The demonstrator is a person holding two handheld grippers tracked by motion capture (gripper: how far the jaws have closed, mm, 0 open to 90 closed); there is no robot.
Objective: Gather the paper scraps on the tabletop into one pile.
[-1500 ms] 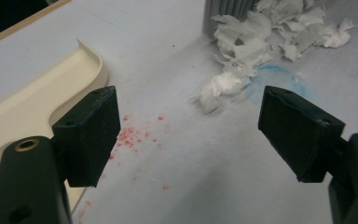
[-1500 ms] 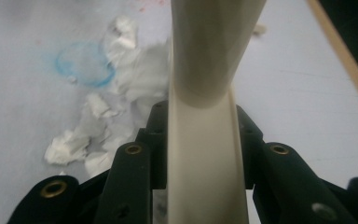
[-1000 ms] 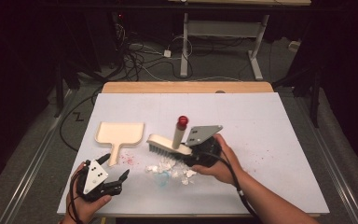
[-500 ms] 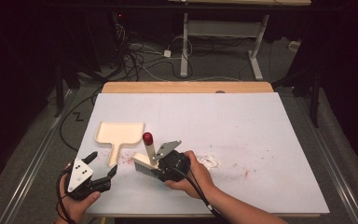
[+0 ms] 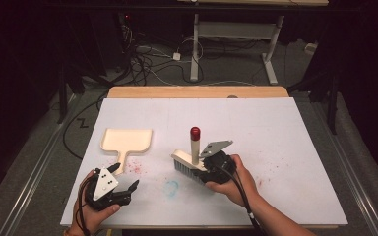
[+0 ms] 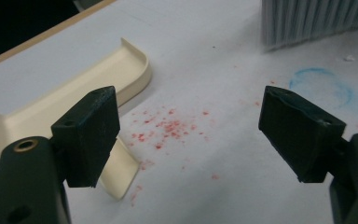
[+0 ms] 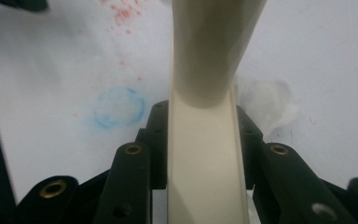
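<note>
A cream brush point(image 5: 193, 158) with a red-tipped handle stands bristles-down on the white table point(image 5: 275, 128). My right gripper point(image 5: 204, 169) is shut on its back, and in the right gripper view the jaws point(image 7: 204, 121) clamp the cream brush point(image 7: 205, 163) from both sides. A cream dustpan point(image 5: 127, 140) lies flat to the left, its handle pointing at the near edge. My left gripper point(image 5: 117, 177) stands open just in front of that handle. In the left gripper view the open gripper point(image 6: 193, 126) frames the dustpan point(image 6: 74, 102) and the brush bristles point(image 6: 307, 18).
Red specks point(image 5: 135, 167) are scattered beside the dustpan handle. A faint blue ring point(image 5: 171, 187) marks the table in front of the brush. A small white clump point(image 7: 265, 100) lies by the brush. A wooden strip point(image 5: 197, 92) edges the table's far side.
The right gripper swept the brush left toward the dustpan, then carried it back right. The white bits in front of the brush no longer lie there. The left gripper shifted slightly right.
</note>
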